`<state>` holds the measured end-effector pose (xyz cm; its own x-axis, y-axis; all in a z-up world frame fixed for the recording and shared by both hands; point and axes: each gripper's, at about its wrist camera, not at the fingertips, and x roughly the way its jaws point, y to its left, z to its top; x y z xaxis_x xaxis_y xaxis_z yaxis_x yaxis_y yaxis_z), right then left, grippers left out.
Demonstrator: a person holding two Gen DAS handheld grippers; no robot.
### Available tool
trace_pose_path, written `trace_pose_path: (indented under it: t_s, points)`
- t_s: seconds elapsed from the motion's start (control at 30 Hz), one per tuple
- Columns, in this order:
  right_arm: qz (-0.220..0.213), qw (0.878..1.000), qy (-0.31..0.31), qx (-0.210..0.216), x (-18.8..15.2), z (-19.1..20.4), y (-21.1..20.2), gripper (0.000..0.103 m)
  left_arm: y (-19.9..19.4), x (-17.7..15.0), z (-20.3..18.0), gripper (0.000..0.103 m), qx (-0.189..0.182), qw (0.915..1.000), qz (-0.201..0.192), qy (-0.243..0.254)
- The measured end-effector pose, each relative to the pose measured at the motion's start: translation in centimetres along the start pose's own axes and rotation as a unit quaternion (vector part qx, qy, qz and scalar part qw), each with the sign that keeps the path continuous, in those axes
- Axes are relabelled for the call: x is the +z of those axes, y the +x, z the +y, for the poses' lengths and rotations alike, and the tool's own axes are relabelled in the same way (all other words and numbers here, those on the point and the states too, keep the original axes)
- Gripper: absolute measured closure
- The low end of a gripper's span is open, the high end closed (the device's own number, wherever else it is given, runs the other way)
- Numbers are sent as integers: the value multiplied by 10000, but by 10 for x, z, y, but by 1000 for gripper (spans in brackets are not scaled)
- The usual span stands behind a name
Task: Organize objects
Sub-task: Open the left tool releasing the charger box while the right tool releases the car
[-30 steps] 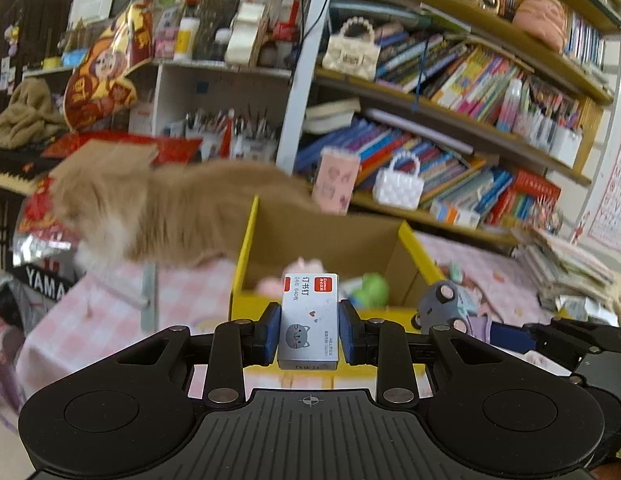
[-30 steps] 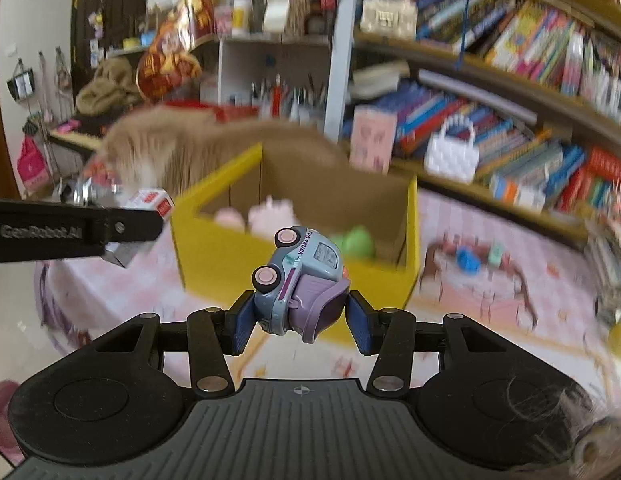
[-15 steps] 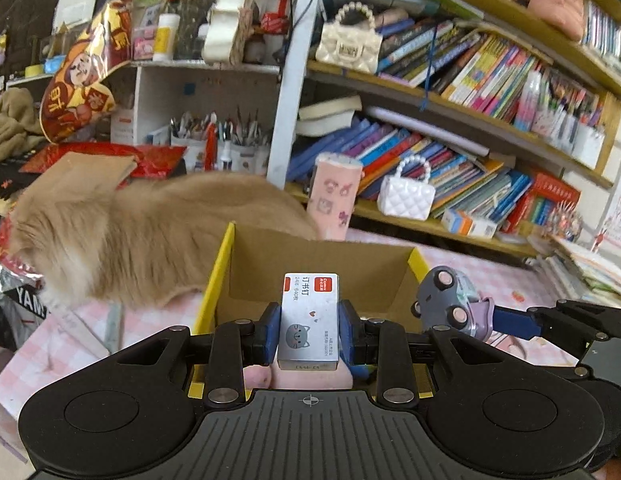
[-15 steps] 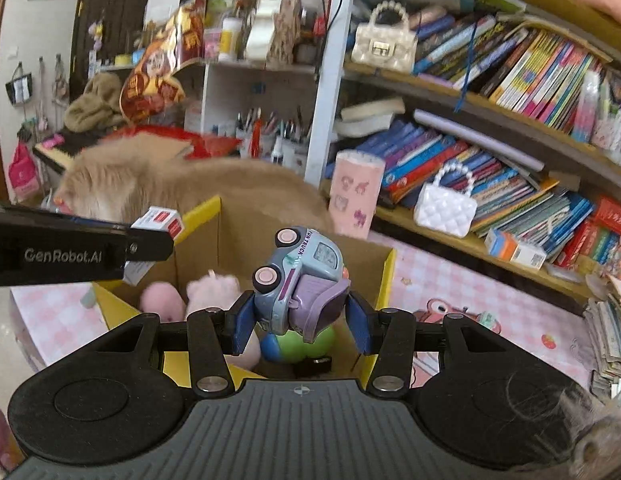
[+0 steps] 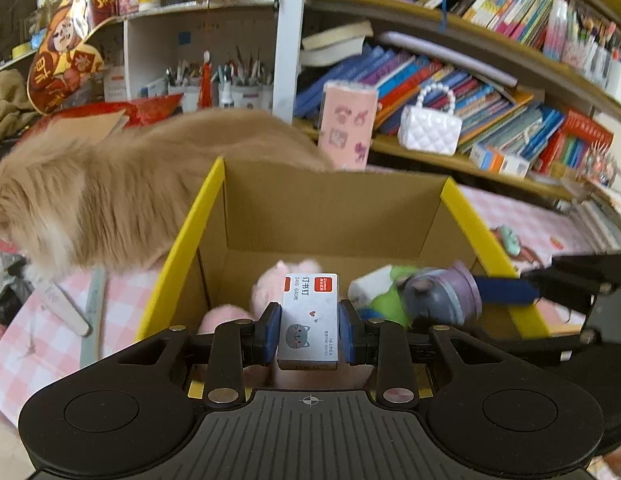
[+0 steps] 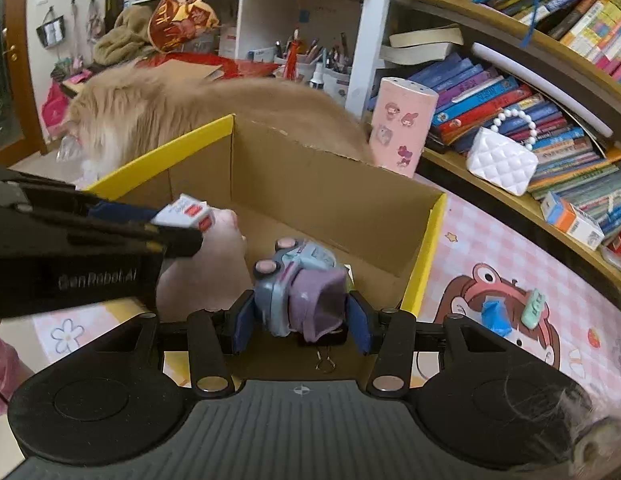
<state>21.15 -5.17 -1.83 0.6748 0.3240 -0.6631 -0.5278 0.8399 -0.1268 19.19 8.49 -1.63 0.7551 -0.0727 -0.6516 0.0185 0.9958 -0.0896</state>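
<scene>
Box (image 5: 334,216) w/ plush toys, cat (image 5: 110,196) behind

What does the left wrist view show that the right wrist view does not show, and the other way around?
Only the left wrist view shows the front of the staple box with its cat drawing, and a green toy inside the yellow box. Only the right wrist view shows a binder clip, and a blue piece and a mint eraser on the pink mat. Both show each gripper shut on its item, the toy car, the cat and the bookshelf.

Bright, even daylight — strong fisheye bending at edges, slight motion blur.
</scene>
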Motion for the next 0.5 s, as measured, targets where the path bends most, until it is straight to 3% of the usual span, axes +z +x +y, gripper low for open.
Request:
trace_pose_path:
  t_s: [0.07, 0.17, 0.43, 0.5]
  points:
    - [40, 9999, 9, 105, 1, -3, 4, 66, 2, -3, -2, 74, 73, 9999, 30, 122]
    - [134, 9988, 258, 405, 2, -10, 9, 70, 4, -4, -6, 74, 140, 9995, 55, 277]
    - [118, 9983, 378, 433, -1, -11, 8, 70, 3, -5, -8, 74, 183, 9993, 41, 328]
    - [88, 9988, 337, 341, -1, -9, 6, 70, 0, -4, -7, 69, 222, 9995, 10, 235]
